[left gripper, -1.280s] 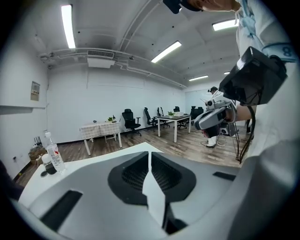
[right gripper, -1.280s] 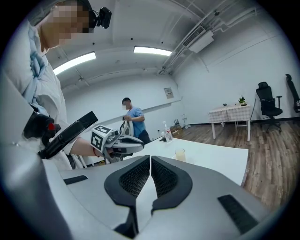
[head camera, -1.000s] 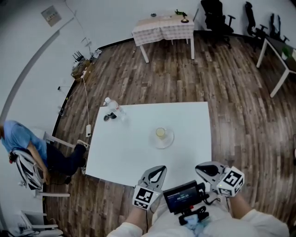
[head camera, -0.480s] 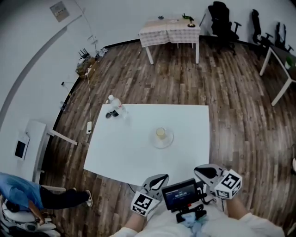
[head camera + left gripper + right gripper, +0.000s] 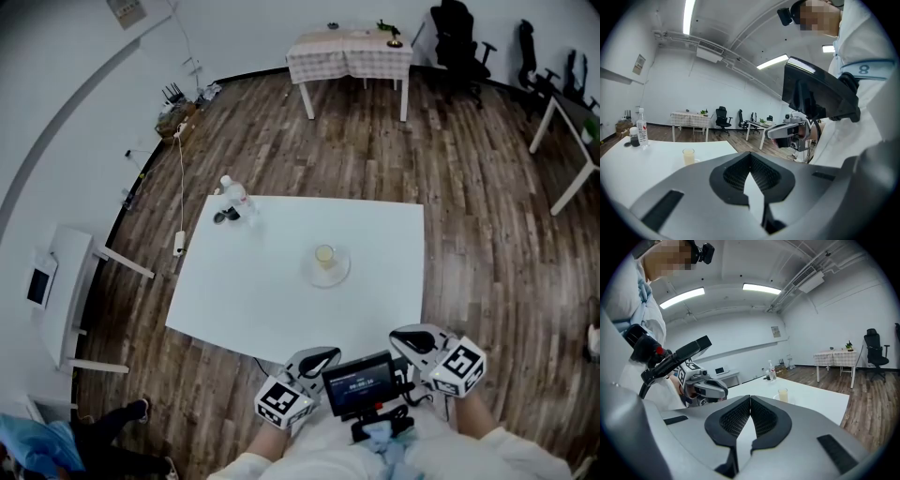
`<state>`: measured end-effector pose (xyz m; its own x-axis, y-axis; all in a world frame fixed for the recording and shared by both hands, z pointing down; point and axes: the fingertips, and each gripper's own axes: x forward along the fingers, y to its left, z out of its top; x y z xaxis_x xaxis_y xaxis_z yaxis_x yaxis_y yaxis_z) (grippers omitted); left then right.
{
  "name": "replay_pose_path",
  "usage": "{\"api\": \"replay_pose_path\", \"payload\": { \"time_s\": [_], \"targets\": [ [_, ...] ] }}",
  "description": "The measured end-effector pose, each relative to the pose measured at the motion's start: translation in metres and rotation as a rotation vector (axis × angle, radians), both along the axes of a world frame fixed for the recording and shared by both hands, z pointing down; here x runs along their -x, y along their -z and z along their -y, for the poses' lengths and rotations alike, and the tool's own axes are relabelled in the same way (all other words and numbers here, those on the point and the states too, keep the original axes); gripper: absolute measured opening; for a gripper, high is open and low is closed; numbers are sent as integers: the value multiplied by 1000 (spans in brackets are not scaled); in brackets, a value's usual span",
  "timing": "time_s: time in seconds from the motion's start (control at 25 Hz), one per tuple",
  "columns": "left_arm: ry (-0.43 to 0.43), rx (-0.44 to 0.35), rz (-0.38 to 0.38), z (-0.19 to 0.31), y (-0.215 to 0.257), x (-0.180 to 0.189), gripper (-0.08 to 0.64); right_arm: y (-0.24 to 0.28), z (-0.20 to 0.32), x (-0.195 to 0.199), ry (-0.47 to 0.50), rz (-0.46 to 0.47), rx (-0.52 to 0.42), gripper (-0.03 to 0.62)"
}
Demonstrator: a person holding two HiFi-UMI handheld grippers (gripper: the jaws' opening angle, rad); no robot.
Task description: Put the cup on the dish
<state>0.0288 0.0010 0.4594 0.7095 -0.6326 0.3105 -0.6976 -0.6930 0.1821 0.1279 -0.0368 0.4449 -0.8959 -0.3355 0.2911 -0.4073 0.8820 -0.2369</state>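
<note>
A small cup of pale yellow drink [image 5: 324, 255] stands upright on a clear glass dish [image 5: 339, 272] near the middle of the white table [image 5: 244, 300]. The same cup [image 5: 688, 156] shows in the left gripper view and again, as the cup [image 5: 783, 395], in the right gripper view. My left gripper [image 5: 317, 355] is held close to my body off the table's near edge, shut and empty. My right gripper [image 5: 410, 337] hangs beside it, also shut with nothing between its jaws. Both are well short of the cup.
A water bottle [image 5: 235, 198] and a small dark object [image 5: 223, 217] sit at the table's far left corner. A cloth-covered table [image 5: 349, 52] and office chairs [image 5: 459, 37] stand at the far wall. A person's legs [image 5: 112, 427] show at the lower left.
The view has shifted back from the table, so both grippers sit lower in the frame. The person at the left has moved down towards the lower left corner. The cup and dish stay put.
</note>
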Motion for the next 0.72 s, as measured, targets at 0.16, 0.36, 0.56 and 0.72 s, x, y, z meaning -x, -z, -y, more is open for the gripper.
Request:
{"api": "replay_pose_path", "payload": {
  "time_s": [0.16, 0.36, 0.56, 0.72],
  "targets": [
    [5, -13, 4, 1, 6, 2, 0, 4, -7, 4, 26, -7, -5, 29],
    [5, -6, 12, -2, 9, 4, 0, -2, -14, 4, 32, -17, 7, 29],
    [3, -15, 14, -6, 8, 3, 0, 0, -17, 5, 37, -15, 16, 29],
    [9, -9, 15, -8, 10, 5, 0, -4, -18, 4, 41, -20, 13, 29]
  ]
}}
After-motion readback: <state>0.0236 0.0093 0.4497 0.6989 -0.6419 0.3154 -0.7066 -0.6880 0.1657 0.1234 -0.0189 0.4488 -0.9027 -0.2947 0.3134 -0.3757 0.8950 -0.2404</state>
